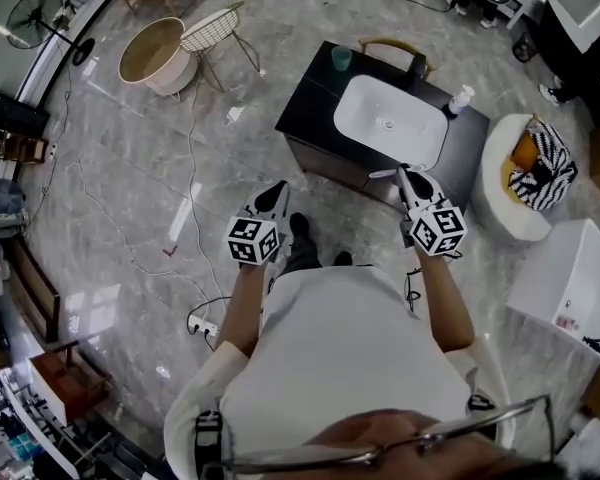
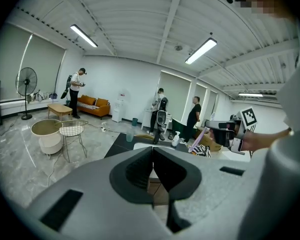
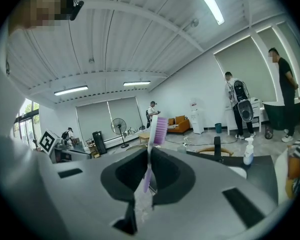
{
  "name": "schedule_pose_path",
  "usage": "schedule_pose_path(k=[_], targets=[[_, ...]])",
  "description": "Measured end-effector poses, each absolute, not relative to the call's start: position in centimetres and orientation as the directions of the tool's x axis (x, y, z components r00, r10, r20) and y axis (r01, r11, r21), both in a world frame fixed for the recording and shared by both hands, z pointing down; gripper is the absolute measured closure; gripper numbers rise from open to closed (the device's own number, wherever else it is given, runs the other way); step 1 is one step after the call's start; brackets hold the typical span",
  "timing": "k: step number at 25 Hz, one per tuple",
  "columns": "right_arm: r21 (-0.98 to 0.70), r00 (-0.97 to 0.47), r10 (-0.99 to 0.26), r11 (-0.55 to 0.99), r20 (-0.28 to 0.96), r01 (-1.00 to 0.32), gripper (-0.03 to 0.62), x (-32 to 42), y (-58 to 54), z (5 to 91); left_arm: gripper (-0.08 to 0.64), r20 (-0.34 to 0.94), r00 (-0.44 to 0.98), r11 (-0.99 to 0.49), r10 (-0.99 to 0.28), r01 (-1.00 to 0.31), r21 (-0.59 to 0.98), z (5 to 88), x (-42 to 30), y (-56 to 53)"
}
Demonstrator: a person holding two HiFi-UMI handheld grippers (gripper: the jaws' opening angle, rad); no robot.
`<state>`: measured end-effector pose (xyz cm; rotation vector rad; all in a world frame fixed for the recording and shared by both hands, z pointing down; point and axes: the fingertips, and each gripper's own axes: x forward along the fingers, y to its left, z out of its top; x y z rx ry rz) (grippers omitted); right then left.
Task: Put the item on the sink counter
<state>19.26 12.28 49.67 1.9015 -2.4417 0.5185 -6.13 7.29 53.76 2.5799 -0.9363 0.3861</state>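
Person stands at the front of the dark sink counter (image 1: 315, 93), a gripper in each hand.

- Right gripper (image 1: 408, 173): jaws pinched on the thin handle of a toothbrush (image 3: 158, 130). The purple bristle head stands up above the jaws. In the head view the brush pokes out to the left of the tips, held in the air near the tabletop's front edge beside the white basin (image 1: 390, 118). Not set down yet.
- Left gripper (image 1: 279, 188): jaws closed together with nothing between them, held off to the side, well apart from the tabletop.
- On the tabletop: a green cup (image 1: 341, 58) at the back left and a pump bottle (image 1: 460, 98) at the right.

Risks, as judged:
1. The grip is on a slim handle only, so the brush may pivot or slide as the gripper tilts down.
2. The basin takes up most of the top. A release too far in drops the brush into the bowl.
3. A release at the front edge may roll it onto the floor.
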Motion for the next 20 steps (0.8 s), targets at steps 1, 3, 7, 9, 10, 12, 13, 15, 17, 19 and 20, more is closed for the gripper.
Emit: schedule_pose_path(k=[1,3,7,9,10,12,13,15,17,19,20], targets=[[-0.253,-0.262,-0.943,0.207,0.207,-0.945,0.565,19.1,11.6,49.7,0.555,0.372,0.745,-0.714,-0.554,-0.655,0.248,53.8,-6.2,6.4],[-0.249,-0.254,-0.943,0.199,0.215,-0.948,0.565,18.8,10.2,49.9,0.555,0.369,0.750,-0.717,-0.548,-0.649,0.254,54.0,-6.3,4.6],[-0.239,-0.238,-0.945,0.183,0.225,-0.954,0.565,18.2,7.4,49.9,0.555,0.362,0.766,-0.730,-0.531,-0.631,0.264,54.1,-6.3,1.0],[-0.234,-0.226,-0.946,0.171,0.231,-0.957,0.565,17.9,6.0,49.9,0.555,0.362,0.776,-0.739,-0.516,-0.617,0.269,54.2,-6.2,-0.7],[-0.232,-0.220,-0.947,0.165,0.235,-0.959,0.565,17.7,5.3,49.9,0.555,0.362,0.781,-0.744,-0.508,-0.610,0.272,54.3,-6.2,-1.6],[-0.228,-0.206,-0.948,0.151,0.244,-0.962,0.565,17.1,3.9,50.1,0.555,0.362,0.791,-0.753,-0.493,-0.597,0.277,54.5,-6.5,-3.5],[-0.226,-0.199,-0.948,0.143,0.248,-0.964,0.565,16.9,3.3,50.1,0.555,0.361,0.796,-0.757,-0.486,-0.590,0.280,54.6,-6.5,-4.4],[-0.222,-0.182,-0.949,0.125,0.256,-0.967,0.565,16.6,2.1,50.3,0.555,0.360,0.806,-0.767,-0.470,-0.575,0.286,54.7,-6.6,-6.0],[-0.218,-0.163,-0.951,0.106,0.262,-0.970,0.565,16.4,1.0,50.3,0.555,0.360,0.816,-0.777,-0.452,-0.559,0.290,54.7,-6.6,-7.4],[-0.213,-0.147,-0.953,0.091,0.265,-0.973,0.565,16.1,0.0,50.2,0.555,0.360,0.825,-0.788,-0.435,-0.542,0.292,54.8,-6.7,-8.7],[-0.210,-0.141,-0.954,0.085,0.266,-0.974,0.565,15.9,-0.5,50.2,0.555,0.360,0.830,-0.793,-0.426,-0.534,0.292,54.8,-6.7,-9.2]])
